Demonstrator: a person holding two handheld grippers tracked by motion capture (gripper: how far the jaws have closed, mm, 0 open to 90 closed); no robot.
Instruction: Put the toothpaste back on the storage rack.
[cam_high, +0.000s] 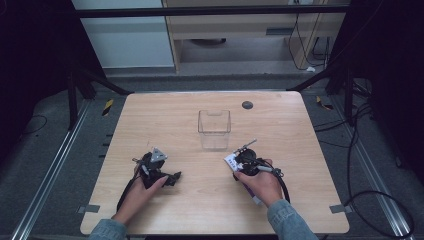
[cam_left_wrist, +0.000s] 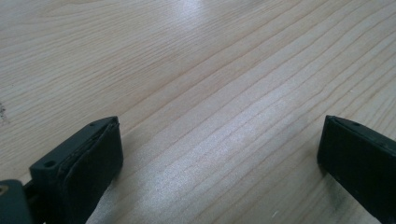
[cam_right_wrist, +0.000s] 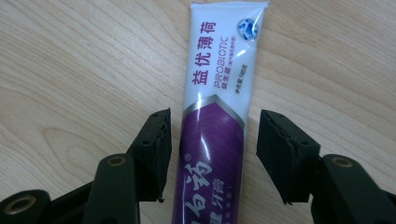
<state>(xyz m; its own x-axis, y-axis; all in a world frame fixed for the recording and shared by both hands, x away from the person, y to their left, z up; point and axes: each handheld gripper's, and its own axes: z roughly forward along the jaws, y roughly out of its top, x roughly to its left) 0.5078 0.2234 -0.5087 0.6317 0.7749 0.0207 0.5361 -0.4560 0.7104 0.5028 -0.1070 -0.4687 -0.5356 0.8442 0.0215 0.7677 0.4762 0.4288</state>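
A white and purple toothpaste tube (cam_right_wrist: 219, 84) lies flat on the wooden table (cam_high: 190, 210). My right gripper (cam_right_wrist: 212, 135) stands over its middle with one jaw on each side. A thin strip of wood shows between each pad and the tube, so neither pad presses on it and the gripper is open. In the high view the tube (cam_high: 230, 161) pokes out on the left of my right gripper (cam_high: 244, 162). My left gripper (cam_high: 167, 177) rests low at the table's left, and its jaws (cam_left_wrist: 219, 140) are wide open over bare wood.
A clear plastic box (cam_high: 214, 129) stands upright in the middle of the table, just beyond the right gripper. A small black disc (cam_high: 247, 105) is set into the far edge. Black stands and cables surround the table on the floor.
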